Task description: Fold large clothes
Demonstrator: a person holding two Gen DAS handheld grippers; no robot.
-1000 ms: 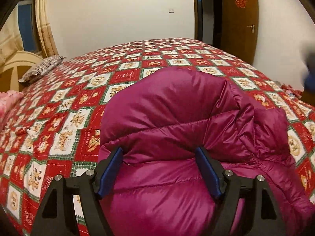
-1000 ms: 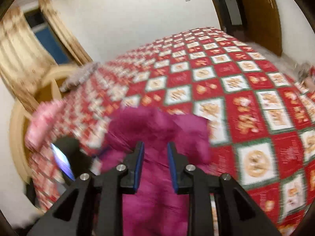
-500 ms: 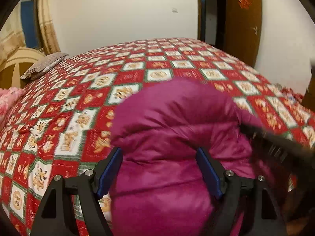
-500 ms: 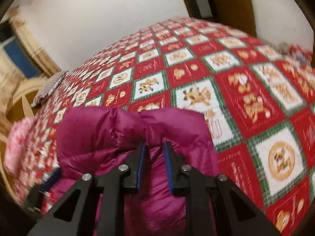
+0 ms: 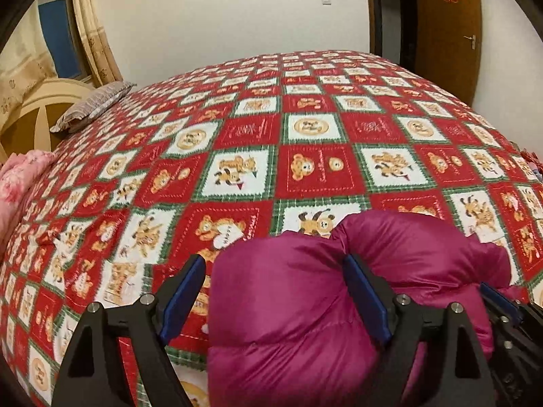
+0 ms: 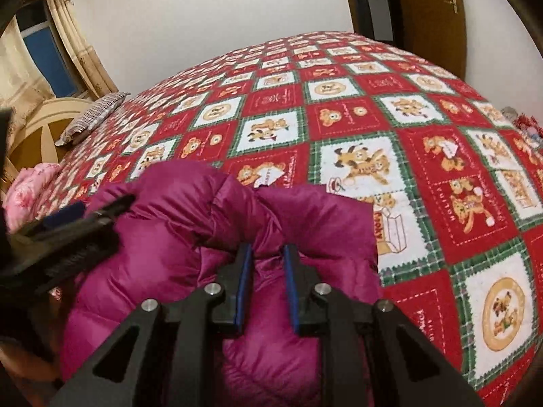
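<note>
Magenta puffy down jacket (image 5: 298, 308) lies bunched at the near edge of the bed (image 5: 319, 156), on its red, white and green teddy-bear quilt. Left gripper (image 5: 275, 291) straddles the jacket's left part, its jaws wide and opening. Right gripper (image 6: 267, 271) has narrow jaws pinching a fold of the jacket (image 6: 210, 237).

— Held by the right gripper (image 6: 266, 254)?
— A pinched fold of magenta puffer jacket (image 6: 190, 237), blue pads pressed close on the fabric.
— Underneath?
— Red, white and green bear-print bedspread (image 6: 424, 176), jacket bunched at its near edge.
— At left?
— The left gripper (image 6: 85, 215), blurred, just over the jacket. Beyond, a striped pillow (image 6: 91, 118) by the headboard (image 6: 37, 125).
</note>
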